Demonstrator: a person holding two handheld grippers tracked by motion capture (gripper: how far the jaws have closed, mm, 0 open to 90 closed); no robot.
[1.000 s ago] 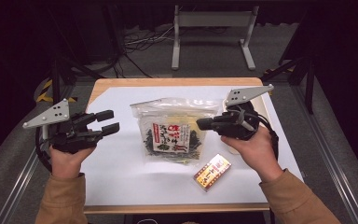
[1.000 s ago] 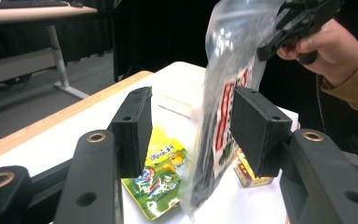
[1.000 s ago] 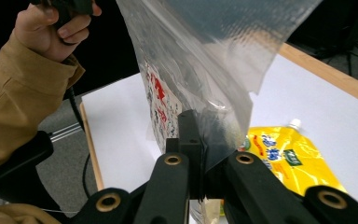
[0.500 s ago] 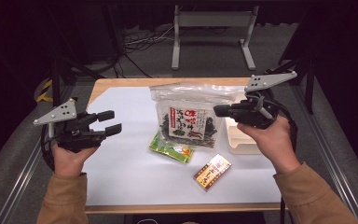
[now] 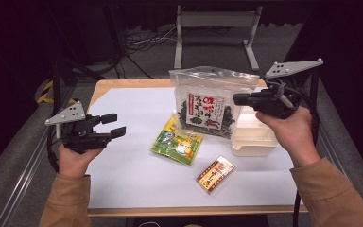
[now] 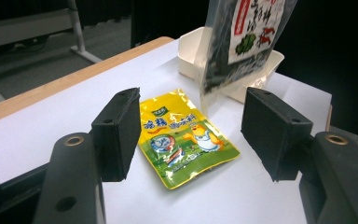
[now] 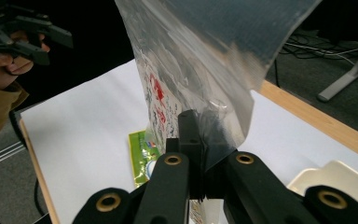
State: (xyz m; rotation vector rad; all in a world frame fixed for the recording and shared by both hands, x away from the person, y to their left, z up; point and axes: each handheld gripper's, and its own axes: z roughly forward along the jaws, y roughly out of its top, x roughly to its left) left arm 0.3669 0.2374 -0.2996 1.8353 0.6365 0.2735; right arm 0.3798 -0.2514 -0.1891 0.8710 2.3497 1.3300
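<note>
Nearest, a small red-and-yellow box (image 5: pixel 215 174) lies at six o'clock on the white surface (image 5: pixel 132 175). The left gripper (image 5: pixel 114 125), fingers spread and just widening around nothing, should stay clear. The right gripper (image 5: pixel 236 99), fingers pinching the clear seaweed bag (image 5: pixel 208 106), should probably lower it squarely into the cream plastic tray (image 5: pixel 253 142) at three o'clock, avoiding the yellow-green sachet (image 5: pixel 177 142).

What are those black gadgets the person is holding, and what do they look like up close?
Each is a hand-held gripper: the left hand-held gripper and right hand-held gripper are matt black, with two blocky jaws on arms fastened by brass-coloured rivets. A grey three-cornered plate with small holes sits on top of each, and a black cable trails off. The sleeves are tan.
</note>
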